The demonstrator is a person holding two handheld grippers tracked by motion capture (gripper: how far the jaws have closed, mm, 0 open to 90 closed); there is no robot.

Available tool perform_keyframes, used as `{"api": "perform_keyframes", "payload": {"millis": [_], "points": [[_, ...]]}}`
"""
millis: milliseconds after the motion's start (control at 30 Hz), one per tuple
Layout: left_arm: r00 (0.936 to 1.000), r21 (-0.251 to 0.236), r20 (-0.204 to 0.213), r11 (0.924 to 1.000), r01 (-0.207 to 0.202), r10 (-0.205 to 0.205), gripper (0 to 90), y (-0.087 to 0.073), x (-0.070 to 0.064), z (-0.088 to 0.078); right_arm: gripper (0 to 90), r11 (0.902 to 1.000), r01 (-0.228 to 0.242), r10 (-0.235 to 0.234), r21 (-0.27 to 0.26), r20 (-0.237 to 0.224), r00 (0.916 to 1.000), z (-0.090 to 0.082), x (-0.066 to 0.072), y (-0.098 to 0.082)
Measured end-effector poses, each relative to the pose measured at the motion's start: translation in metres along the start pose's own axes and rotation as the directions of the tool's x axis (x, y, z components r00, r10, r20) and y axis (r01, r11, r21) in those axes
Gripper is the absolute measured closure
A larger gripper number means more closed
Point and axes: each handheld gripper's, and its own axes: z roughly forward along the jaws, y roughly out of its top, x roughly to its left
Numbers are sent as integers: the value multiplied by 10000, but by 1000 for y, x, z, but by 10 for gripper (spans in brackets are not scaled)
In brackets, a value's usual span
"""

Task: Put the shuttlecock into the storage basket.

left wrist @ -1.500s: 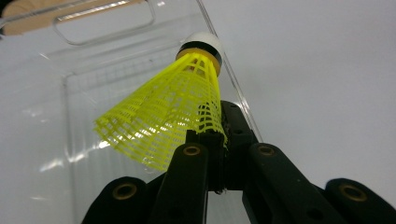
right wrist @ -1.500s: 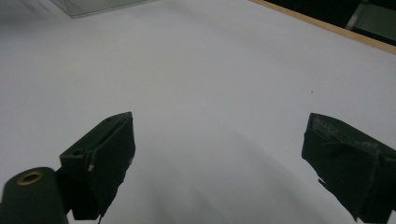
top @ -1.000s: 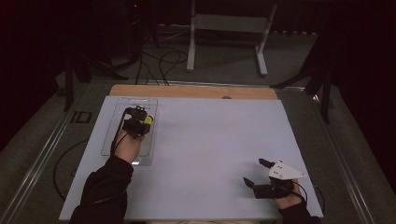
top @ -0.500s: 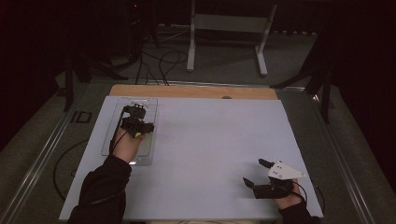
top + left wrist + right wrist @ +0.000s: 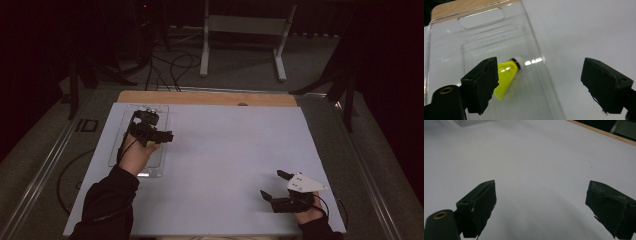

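Observation:
A yellow shuttlecock (image 5: 507, 75) with a white cork tip lies on its side in a clear plastic tray (image 5: 481, 17) at the table's left. My left gripper (image 5: 540, 65) hovers just above it. Its jaws have just been opening and now stand wide apart, touching nothing; the shuttlecock lies below, by the left jaw. From the high view, the left gripper (image 5: 152, 126) hangs over the far half of the tray (image 5: 150, 170). My right gripper (image 5: 271, 183) rests open near the front right corner, over bare sheet, and nothing sits between its jaws in its own view (image 5: 541, 185).
A pale sheet (image 5: 230, 150) covers the table, with a wooden strip (image 5: 210, 97) along the far edge. Beyond it on the floor stand a metal frame (image 5: 245, 30) and loose cables (image 5: 175, 65).
The left gripper has lifted a little over the tray and its jaws have spread apart, leaving the shuttlecock lying in the tray. The right gripper has kept still.

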Motion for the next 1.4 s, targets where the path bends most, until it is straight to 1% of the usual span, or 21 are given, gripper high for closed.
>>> {"api": "perform_keyframes", "payload": {"millis": [100, 200, 300, 333, 400, 433, 467, 633, 667, 700, 733, 767, 833, 867, 900, 1100, 1133, 1267, 1333, 1367, 1400], "points": [[9981, 83, 572, 9997, -225, 220, 131, 0, -4, -2, 97, 10000, 34, -34, -15, -4, 10000, 0, 0, 0], [9949, 111, 884, 9987, -494, 483, 103, 1, -8, -4, 97, 10000, 10, -10, -20, 10, 10000, 0, 0, 0], [9920, 70, 1146, 9985, -550, 539, 82, 1, -11, -7, 97, 10000, 41, -41, -26, 5, 10000, 0, 0, 0], [9777, -36, 1997, 9979, -649, 643, 0, 1, -9, -9, 97, 10000, 38, -38, -24, 1, 10000, 0, 0, 0], [9764, -74, 2061, 9979, -642, 643, 0, 1, -10, -10, 97, 10000, 31, -31, -37, 17, 10000, 0, 0, 0], [9783, -102, 1934, 9973, -734, 739, 0, 2, -11, -11, 97, 10000, 31, -31, -37, 17, 10000, 0, 0, 0], [9771, -124, 1937, 9961, -878, 885, 0, 2, -12, -11, 97, 10000, 27, -27, -40, 21, 10000, 0, 0, 0], [9615, -319, 2504, 9936, -1083, 1129, 0, 2, -14, -14, 97, 10000, 60, -60, -41, 13, 10000, 0, 0, 0], [9555, -404, 2675, 9922, -1182, 1247, 0, 2, -14, -14, 97, 10000, 20, -20, -43, 16, 10000, 0, 0, 0], [9527, -462, 2765, 9919, -1180, 1262, 0, 2, -15, -15, 97, 10000, 19, -19, -38, 9, 10000, 0, 0, 0], [9450, -589, 2926, 9892, -1345, 1459, 0, 1, -17, -16, 97, 10000, 11, -11, -35, 15, 10000, 0, 0, 0], [9450, -589, 2926, 9892, -1345, 1459, 0, 1, -17, -16, 97, 10000, 11, -11, -35, 15, 10000, 0, 0, 0], [9325, -810, 3118, 9829, -1651, 1823, 0, 1, -20, -19, 97, 10000, 42, -42, -48, 14, 10000, 0, 0, 0], [9228, -954, 3270, 9786, -1824, 2039, 0, 1, -22, -19, 97, 10000, 46, -46, -49, 17, 10000, -1, 0, 0], [9164, -1020, 3349, 9753, -1961, 2193, 0, 0, -24, -20, 97, 10000, 55, -55, -49, 15, 10000, -1, 0, 0], [8887, -1417, 3828, 9666, -2135, 2524, 0, 0, -31, -24, 97, 10000, 58, -58, -51, 11, 10000, -1, 0, 0], [8816, -1505, 3949, 9649, -2154, 2584, 0, 0, -31, -24, 97, 10000, 69, -69, -49, 11, 10000, -1, 0, 0], [8460, -1799, 4535, 9585, -2212, 2803, 0, -1, -34, -24, 97, 10000, 40, -40, -42, 10, 10000, -1, 0, 0], [8398, -1919, 4522, 9523, -2373, 3004, 0, -2, -36, -25, 97, 10000, 49, -49, -46, 9, 10000, -1, 0, 0], [8329, -2046, 4570, 9482, -2430, 3121, 0, -3, -37, -25, 97, 10000, 60, -60, -47, 3, 10000, -1, 0, 0], [8266, -2018, 4661, 9476, -2476, 3153, 0, -3, -38, -25, 97, 10000, 65, -64, -46, 2, 10000, -1, 0, 0]]}}
